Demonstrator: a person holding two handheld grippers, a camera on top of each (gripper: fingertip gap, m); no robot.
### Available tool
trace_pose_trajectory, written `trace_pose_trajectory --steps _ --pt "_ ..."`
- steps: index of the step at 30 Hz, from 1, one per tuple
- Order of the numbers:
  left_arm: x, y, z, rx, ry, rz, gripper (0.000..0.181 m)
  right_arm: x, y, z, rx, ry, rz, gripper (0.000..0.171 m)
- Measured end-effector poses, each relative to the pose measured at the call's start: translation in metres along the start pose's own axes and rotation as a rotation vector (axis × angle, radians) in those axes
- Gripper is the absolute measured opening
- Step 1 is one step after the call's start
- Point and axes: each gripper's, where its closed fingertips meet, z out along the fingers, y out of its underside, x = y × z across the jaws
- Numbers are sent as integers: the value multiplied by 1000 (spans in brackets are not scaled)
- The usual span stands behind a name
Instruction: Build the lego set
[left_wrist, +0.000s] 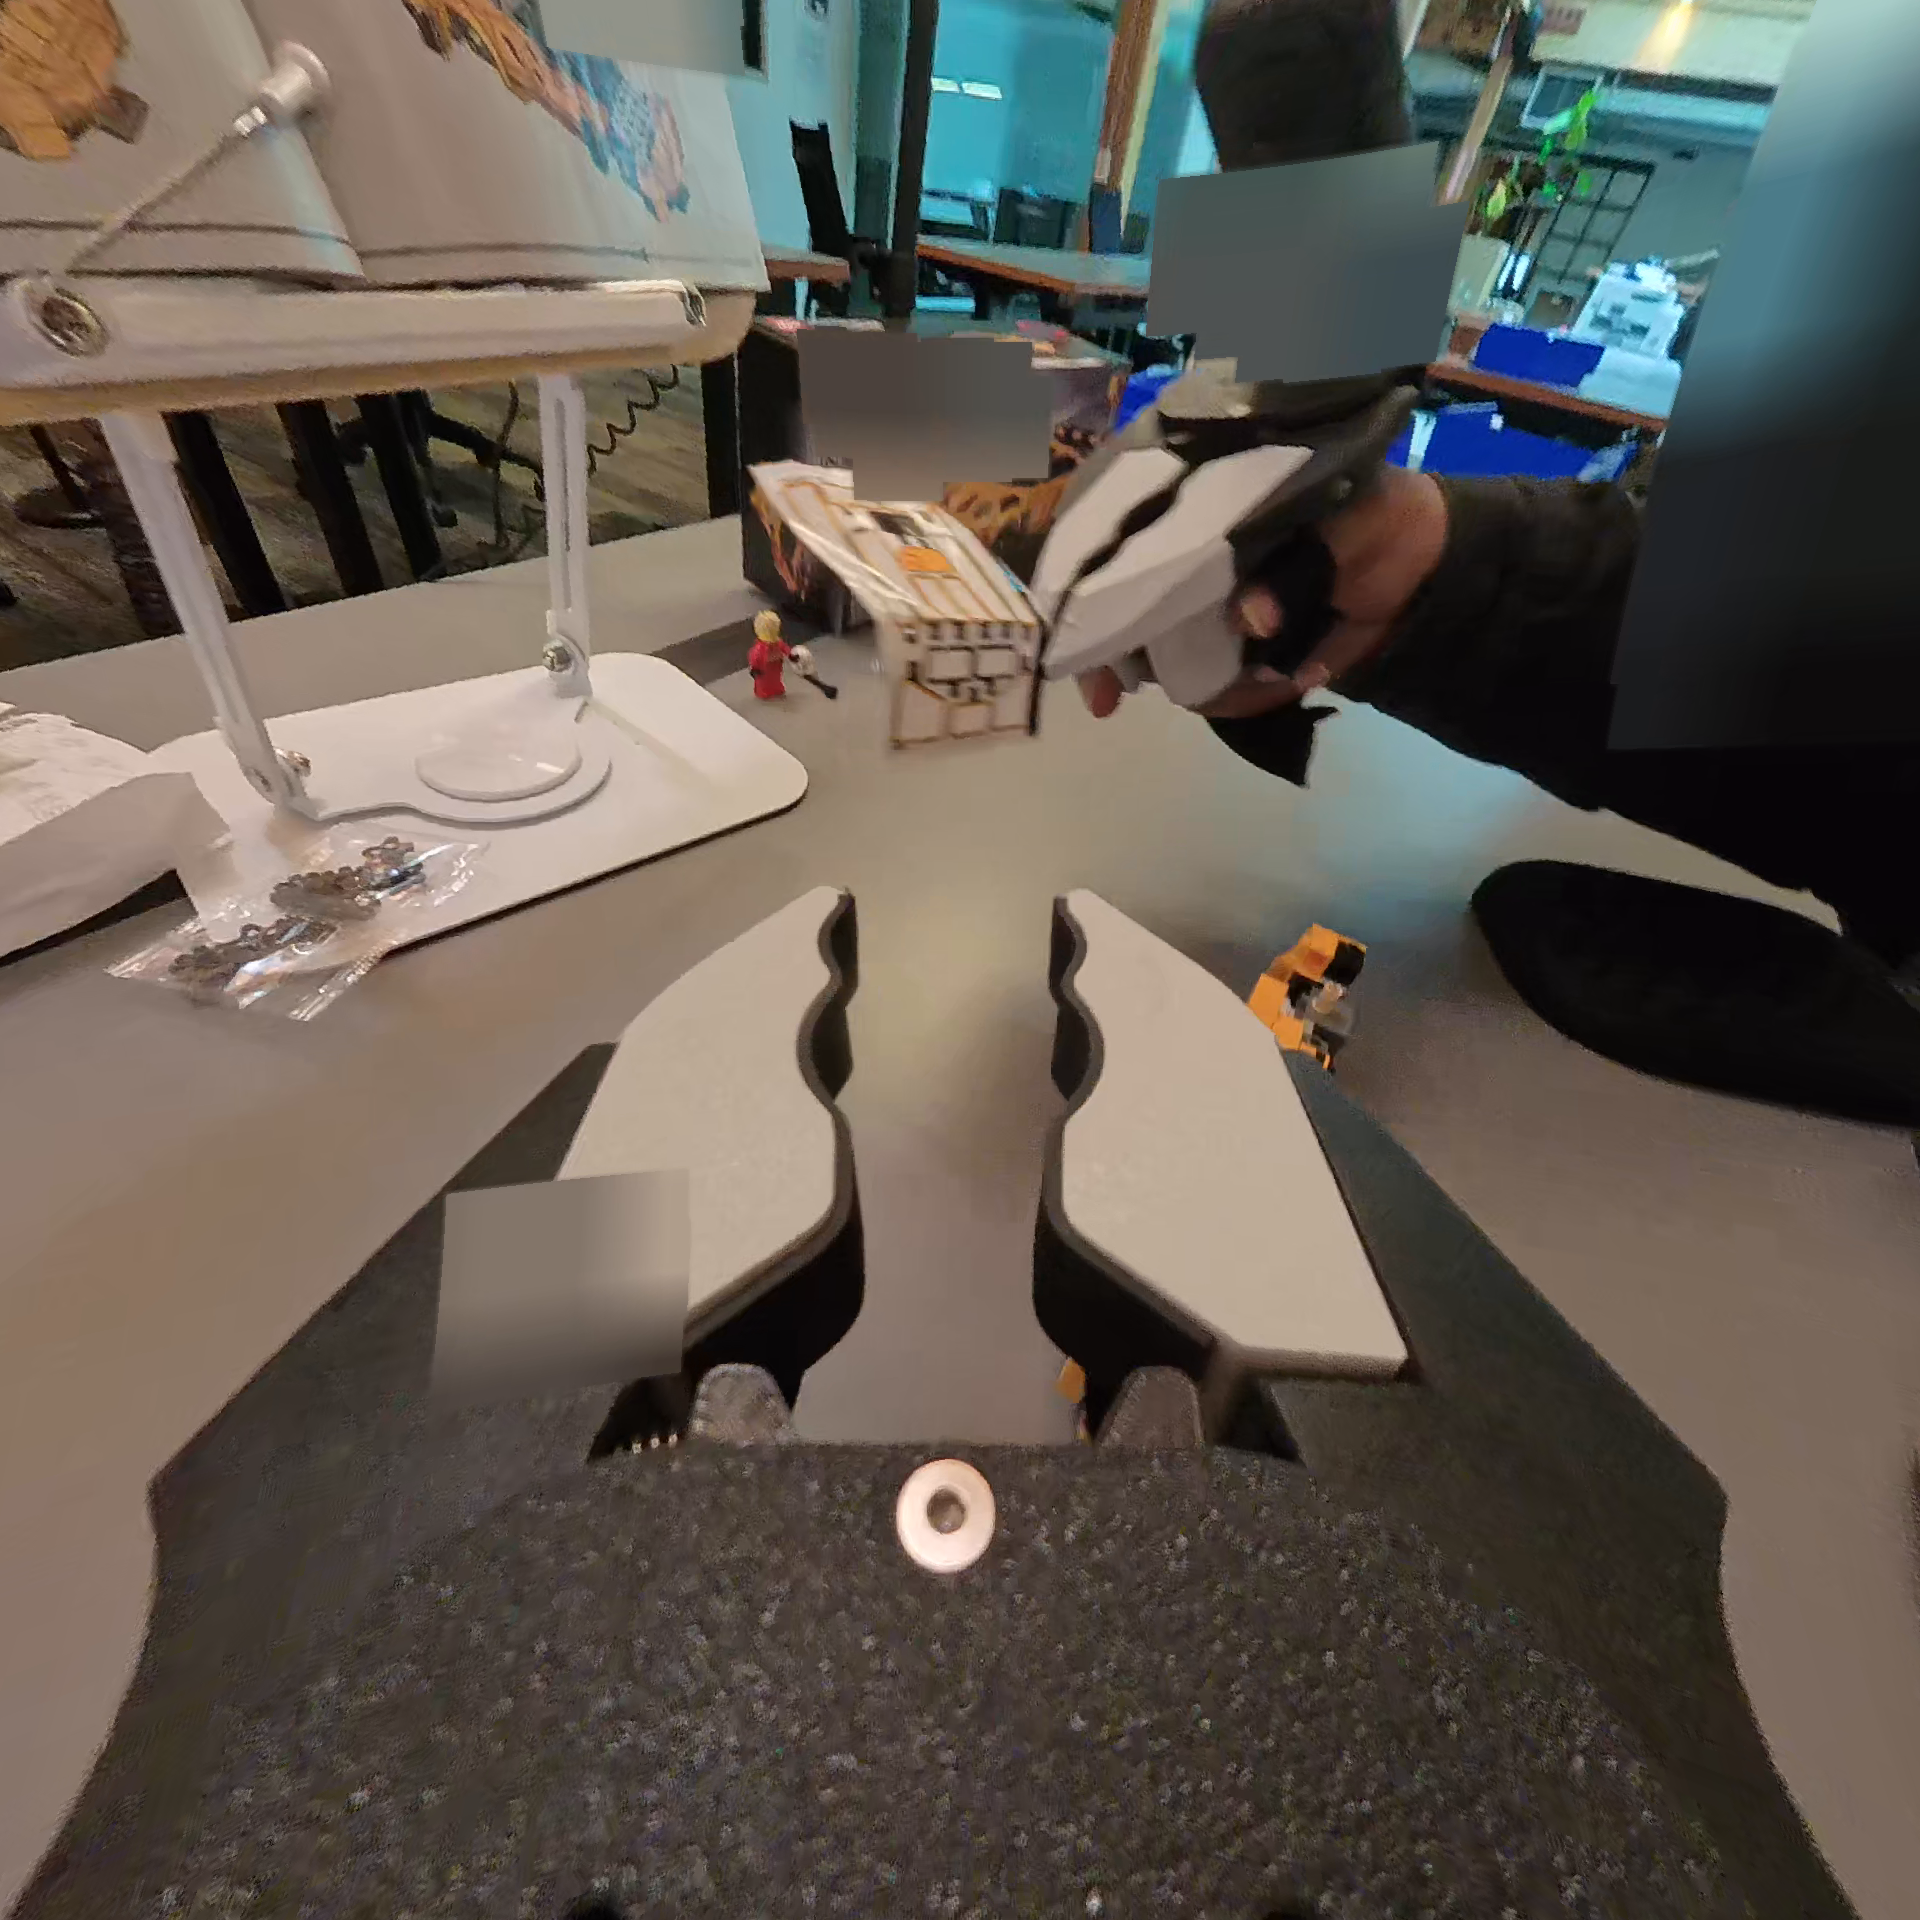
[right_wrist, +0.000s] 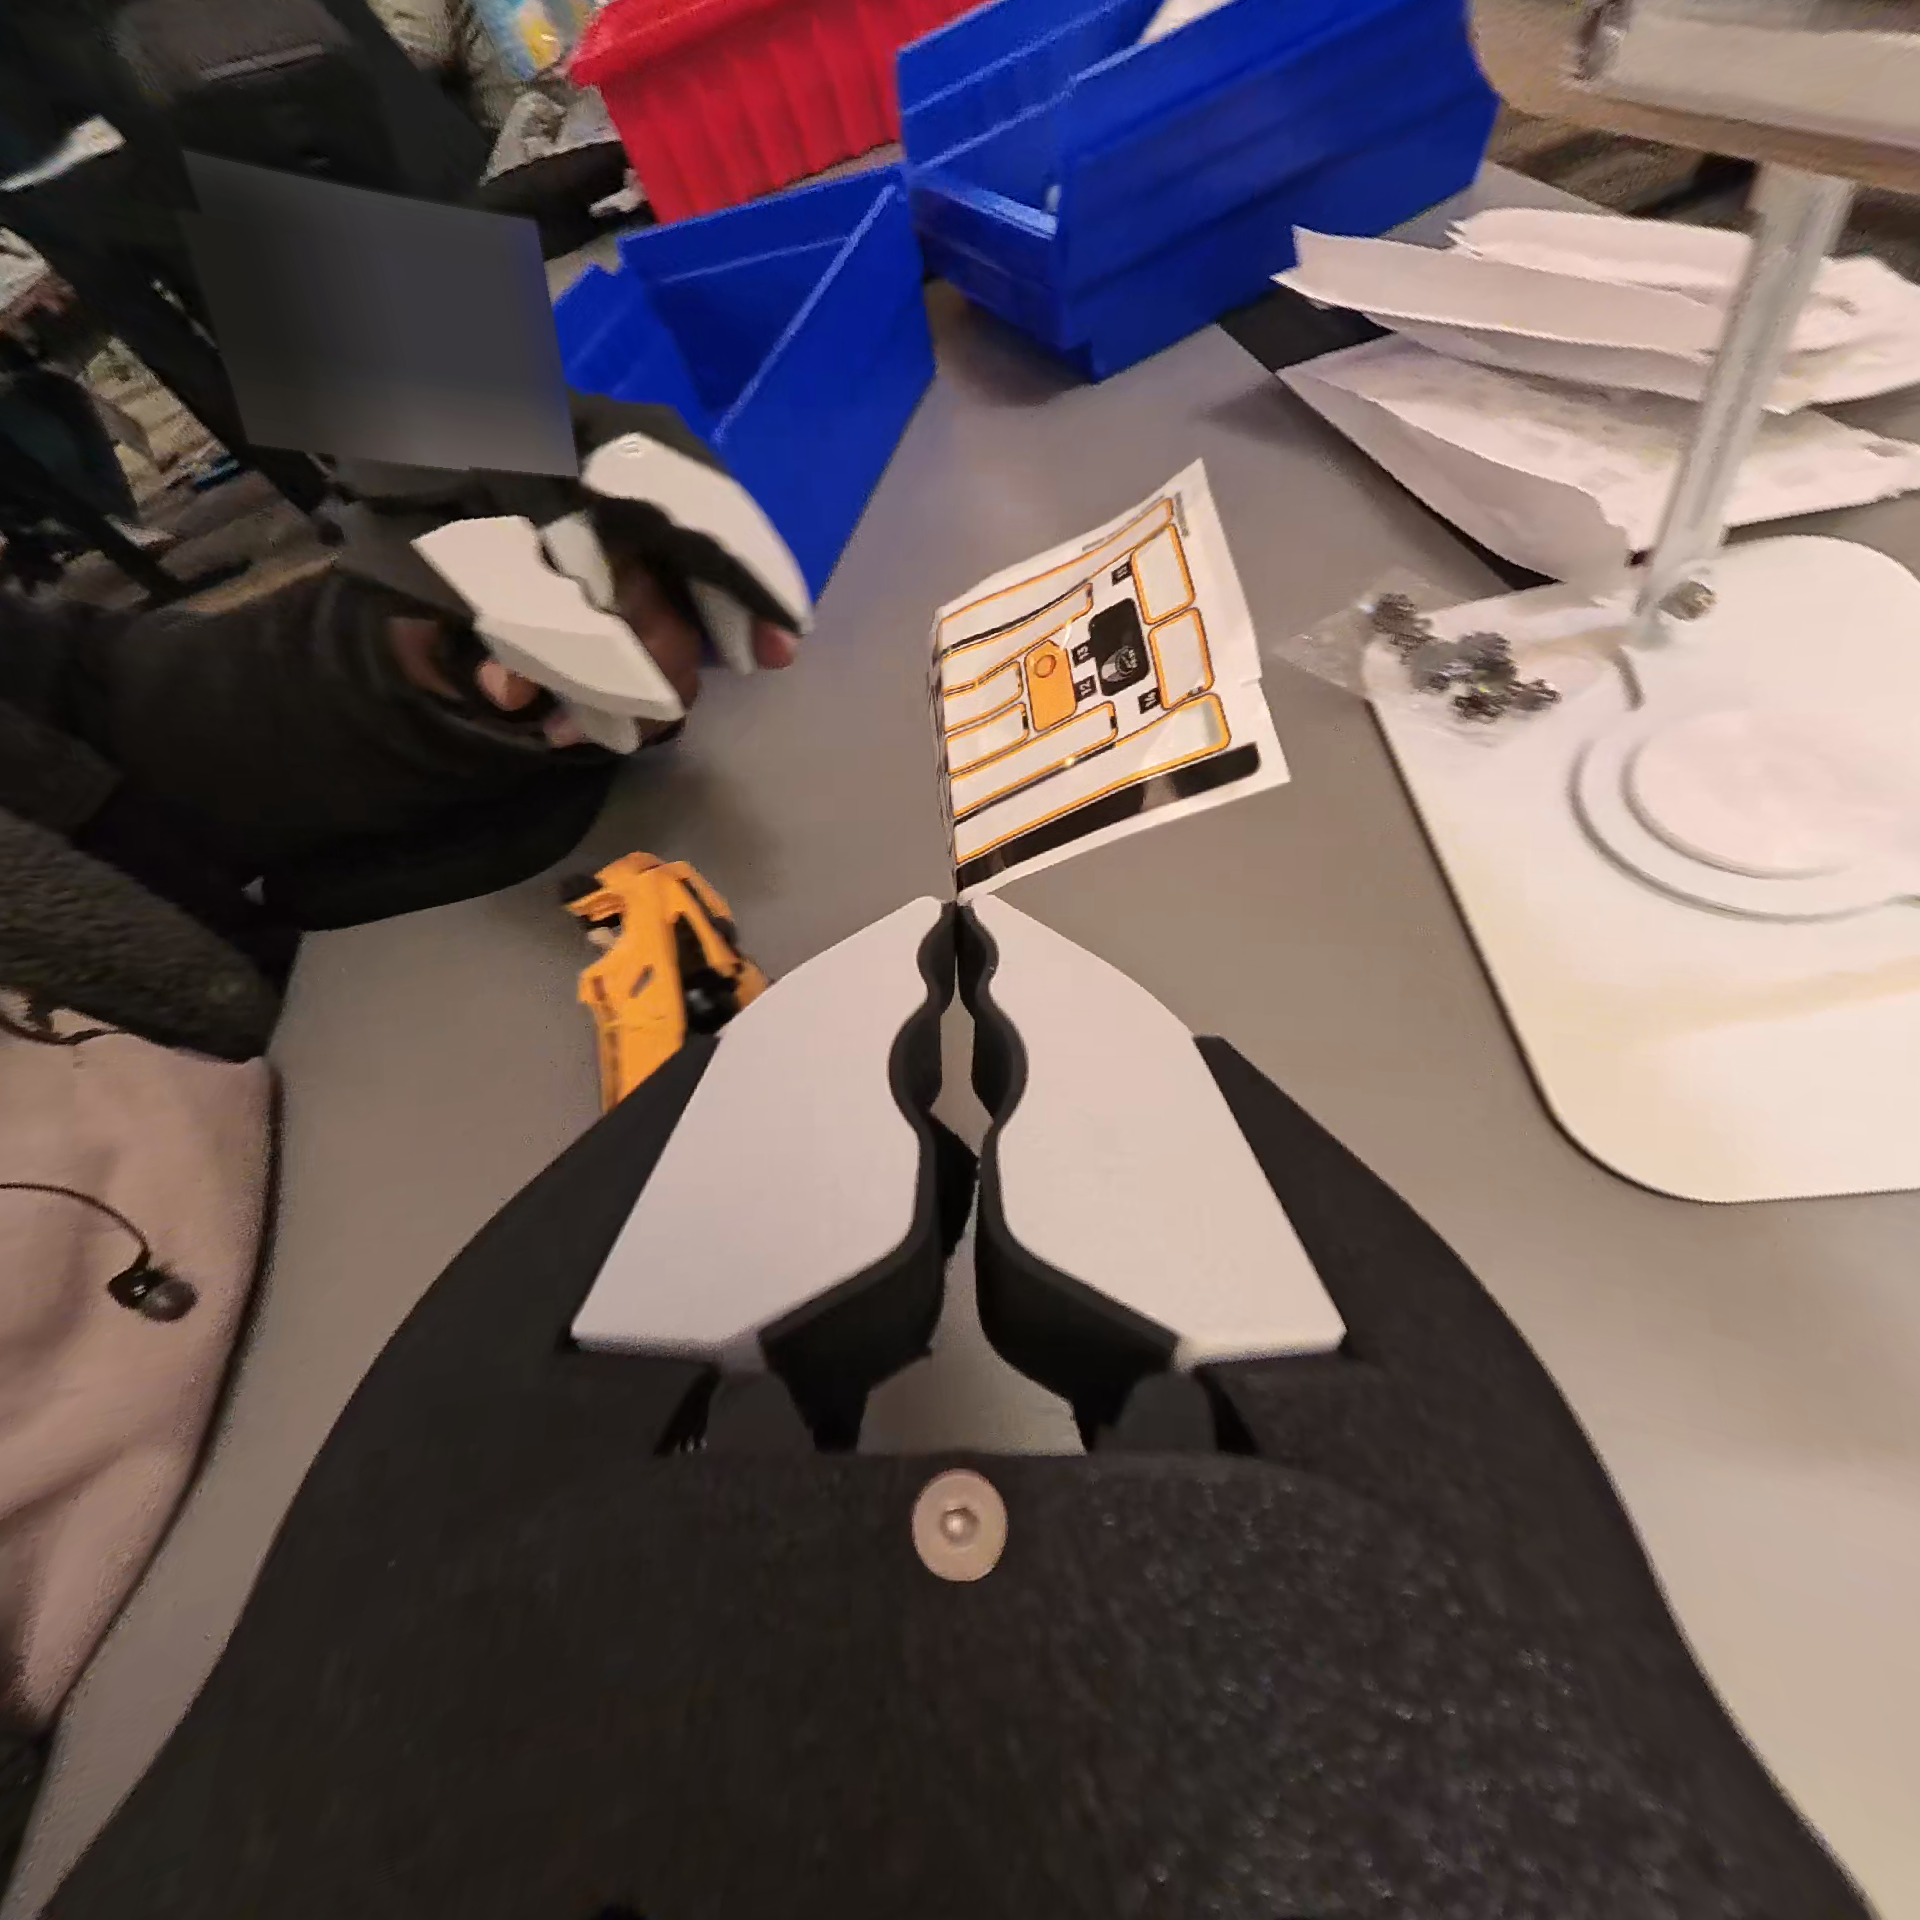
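My left gripper (left_wrist: 951, 904) is open and empty, hovering low over the grey table (left_wrist: 935, 810). My right gripper (right_wrist: 956, 906) is shut on the lower corner of a white sticker sheet with orange outlines (right_wrist: 1091, 686) and holds it up off the table. In the left wrist view the right gripper (left_wrist: 1044, 665) holds the sheet (left_wrist: 956, 623) at the far middle. A partly built yellow lego car (left_wrist: 1309, 992) lies to the right of my left fingers; it also shows in the right wrist view (right_wrist: 665, 956). A red minifigure (left_wrist: 771, 657) stands beyond. The left gripper (right_wrist: 732, 670) shows at left in the right wrist view.
A white stand base (left_wrist: 623, 769) bears a clear bag of small dark parts (left_wrist: 312, 904). White paper bags (right_wrist: 1558, 343), blue bins (right_wrist: 1143, 156) and a red bin (right_wrist: 748, 94) sit at the table's far side. A black cloth (left_wrist: 1683, 977) lies at right. The left gripper's tips are roughly 11 centimeters from the right gripper's.
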Motion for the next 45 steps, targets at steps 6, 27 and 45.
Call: trace_pose_trajectory --steps 6,27,45 --pt "19 -17 -3 93 64 -20 41 -55 0 -6 -8 -37 -104 0" --pt "74 -9 -2 52 336 -60 1 -97 24 8 11 -82 -165 0" --pt "70 -7 -2 62 393 -217 0 -96 15 4 104 -68 -167 13"
